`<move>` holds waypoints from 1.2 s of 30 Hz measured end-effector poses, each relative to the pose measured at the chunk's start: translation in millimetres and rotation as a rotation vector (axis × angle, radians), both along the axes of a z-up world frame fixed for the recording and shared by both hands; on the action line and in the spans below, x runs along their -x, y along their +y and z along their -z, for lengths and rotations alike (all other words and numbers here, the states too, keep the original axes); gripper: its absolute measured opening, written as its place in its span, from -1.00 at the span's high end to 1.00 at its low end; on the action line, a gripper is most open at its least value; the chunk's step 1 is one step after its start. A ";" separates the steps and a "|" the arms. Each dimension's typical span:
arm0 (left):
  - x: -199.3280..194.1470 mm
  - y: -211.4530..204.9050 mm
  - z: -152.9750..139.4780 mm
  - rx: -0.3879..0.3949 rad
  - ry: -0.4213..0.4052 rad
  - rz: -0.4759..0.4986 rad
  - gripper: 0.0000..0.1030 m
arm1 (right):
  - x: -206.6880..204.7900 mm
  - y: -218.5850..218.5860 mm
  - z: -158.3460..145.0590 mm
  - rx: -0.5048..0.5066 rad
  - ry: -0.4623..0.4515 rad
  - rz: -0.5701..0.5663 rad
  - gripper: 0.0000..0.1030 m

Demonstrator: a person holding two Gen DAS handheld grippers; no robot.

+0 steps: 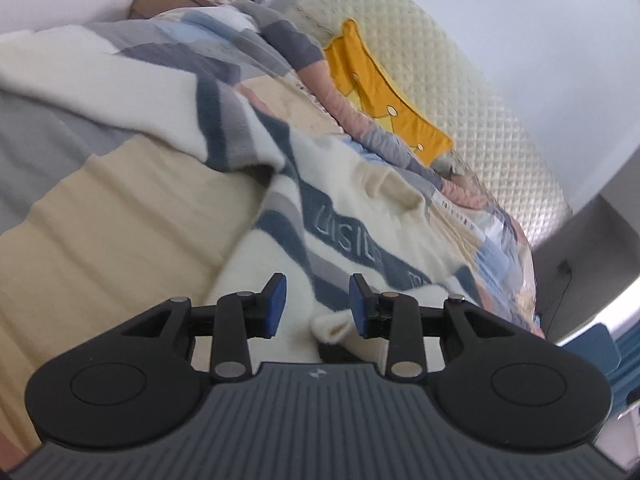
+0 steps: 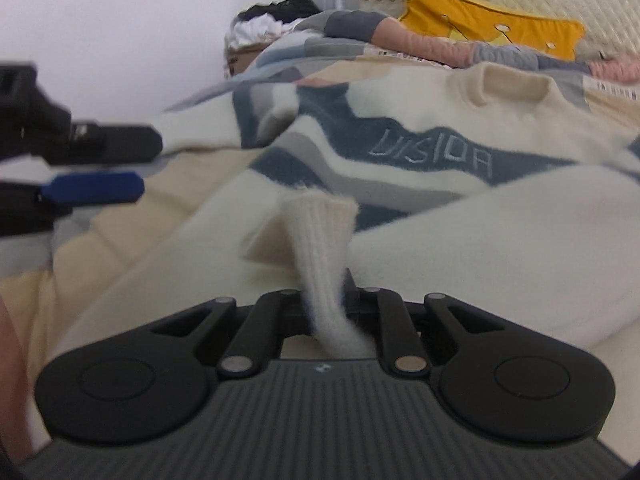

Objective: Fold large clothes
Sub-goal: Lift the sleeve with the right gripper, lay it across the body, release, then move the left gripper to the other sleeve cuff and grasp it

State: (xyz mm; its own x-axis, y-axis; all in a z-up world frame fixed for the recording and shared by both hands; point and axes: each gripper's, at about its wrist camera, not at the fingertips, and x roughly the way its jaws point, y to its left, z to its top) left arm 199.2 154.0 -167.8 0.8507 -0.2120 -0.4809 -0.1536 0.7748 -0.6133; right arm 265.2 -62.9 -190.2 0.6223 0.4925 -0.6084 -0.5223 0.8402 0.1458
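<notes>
Right wrist view shows our right gripper [image 2: 326,308] angled downward, clenched on the sweater's ribbed cuff [image 2: 320,236], while our left gripper [image 1: 318,304] hangs parted just above the cream-and-blue striped sweater [image 2: 400,152] spread across the bed [image 2: 120,232] ahead.

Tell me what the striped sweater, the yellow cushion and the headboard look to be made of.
Sweater: soft, fuzzy knit, probably wool or acrylic; ribbed cuff, matte nap.
Yellow cushion: smooth woven cloth, perhaps cotton; matte, with stitched decoration.
Headboard: cream quilted padding, fabric or leatherette; diamond stitching, slight sheen.
</notes>
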 end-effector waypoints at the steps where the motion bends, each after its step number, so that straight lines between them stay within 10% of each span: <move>1: -0.2 -3.3 -0.9 -0.007 -0.006 0.001 0.26 | -0.8 0.1 -5.0 -0.008 0.006 0.002 0.74; 7: -2.4 -7.9 -10.2 -0.087 -0.032 -0.042 0.26 | 2.6 0.0 -11.3 0.016 0.022 -0.028 0.66; 12: -3.5 -6.6 -11.0 -0.091 -0.032 -0.058 0.25 | 18.4 -12.5 -22.0 -0.013 0.024 -0.098 -0.36; 20: -5.3 -38.5 -17.5 -0.176 -0.019 0.028 0.25 | 37.3 -50.5 -46.2 -0.103 0.004 -0.113 -0.31; 36: -25.2 -106.7 -0.8 -0.385 -0.017 0.159 0.39 | -26.0 -114.9 -12.9 -0.174 0.113 0.282 -0.32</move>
State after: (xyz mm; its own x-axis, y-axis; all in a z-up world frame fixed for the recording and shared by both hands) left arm 224.4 47.3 -167.0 0.8303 -0.1483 -0.5372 -0.0063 0.9614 -0.2752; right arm 291.2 -177.9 -177.3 0.6825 0.4133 -0.6029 -0.2458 0.9065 0.3431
